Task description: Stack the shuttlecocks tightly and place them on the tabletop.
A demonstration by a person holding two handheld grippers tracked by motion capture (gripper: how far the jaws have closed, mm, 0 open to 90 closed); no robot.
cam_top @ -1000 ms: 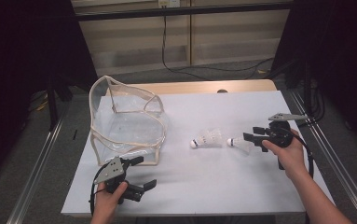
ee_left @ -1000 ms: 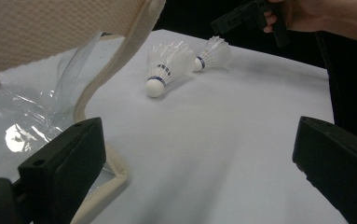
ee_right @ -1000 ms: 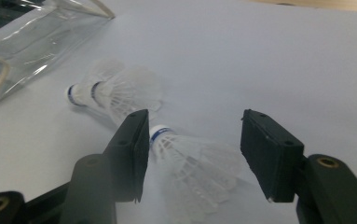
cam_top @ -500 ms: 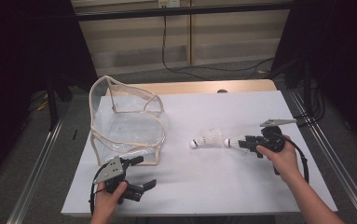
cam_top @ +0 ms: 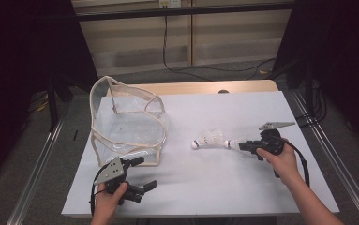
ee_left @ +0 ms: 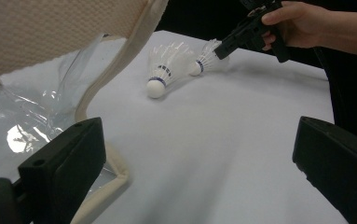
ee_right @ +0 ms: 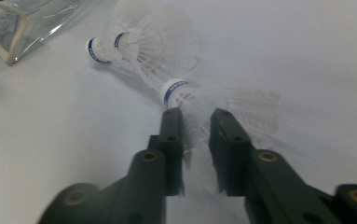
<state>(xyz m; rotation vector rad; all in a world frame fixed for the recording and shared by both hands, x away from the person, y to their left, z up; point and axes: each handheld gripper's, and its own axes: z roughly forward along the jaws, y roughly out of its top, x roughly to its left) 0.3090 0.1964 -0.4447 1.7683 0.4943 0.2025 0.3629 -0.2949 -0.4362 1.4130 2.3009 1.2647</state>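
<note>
Left hand: the left gripper point(cam_top: 137, 176) rests low on the bench point(cam_top: 205, 192) at its near left edge, jaws wide apart with nothing between them, aimed toward the shuttlecocks.
Clear bag point(cam_top: 125, 126): stands just beyond that gripper, open.
Far shuttlecock point(cam_top: 208, 139): lies mid-bench, cork pointing left.
Near shuttlecock point(cam_top: 232, 143): lies just right of the other, long axis across the bench, cork left, feathers right.
Right hand: the right gripper point(ee_right: 195, 122) reaches leftward and level; its jaws have just been closing and now clamp the near shuttlecock's feathers.

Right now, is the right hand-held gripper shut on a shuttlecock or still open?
Shut on the shuttlecock: the right hand-held gripper has just been closing, and its pads pinch the feather skirt between them.
</note>
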